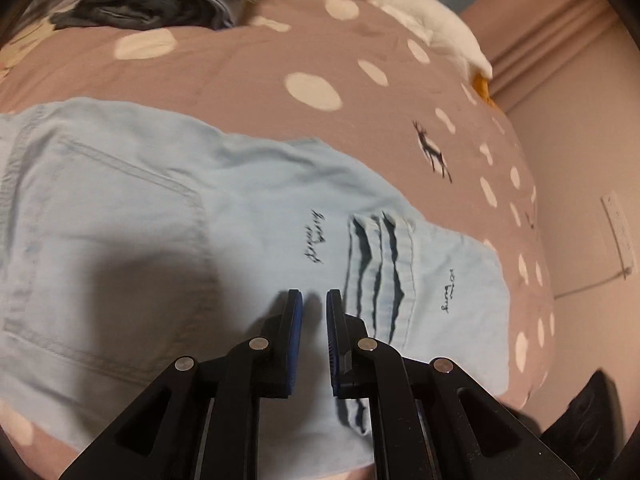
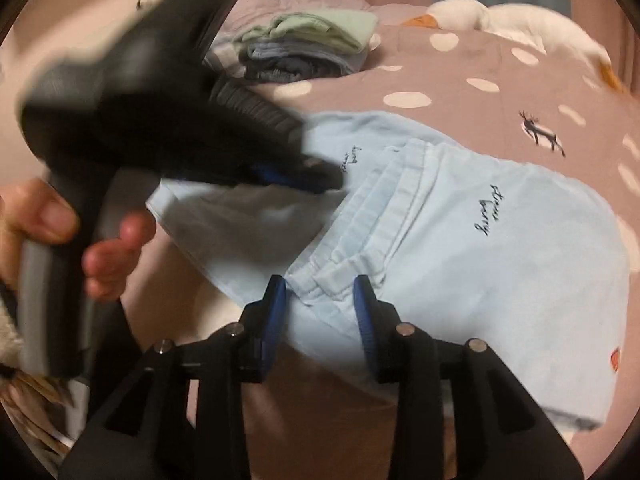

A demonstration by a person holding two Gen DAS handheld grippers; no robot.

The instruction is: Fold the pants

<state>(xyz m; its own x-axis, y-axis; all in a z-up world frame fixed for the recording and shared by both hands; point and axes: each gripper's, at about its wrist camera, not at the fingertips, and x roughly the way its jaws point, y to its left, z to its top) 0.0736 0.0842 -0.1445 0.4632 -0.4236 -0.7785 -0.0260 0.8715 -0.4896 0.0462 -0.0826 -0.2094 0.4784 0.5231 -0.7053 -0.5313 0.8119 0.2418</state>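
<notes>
Left gripper (image 1: 314, 300): lower centre, jaws nearly shut, nothing gripped.
Right gripper (image 2: 320, 286): lower centre, jaws parted.
Hand (image 2: 60, 236): left edge, wrapped around handle.

- pants (image 1: 248, 200): pale blue, small dark script lettering
- bedspread (image 1: 248, 60): mauve-brown, white dots, dark deer motifs
- plush toy (image 1: 420, 12): white, orange parts
- folded stack (image 2: 308, 46): pale green over greys, looks like; blurred
- gripper pads (image 1: 295, 320): blue on black
</notes>
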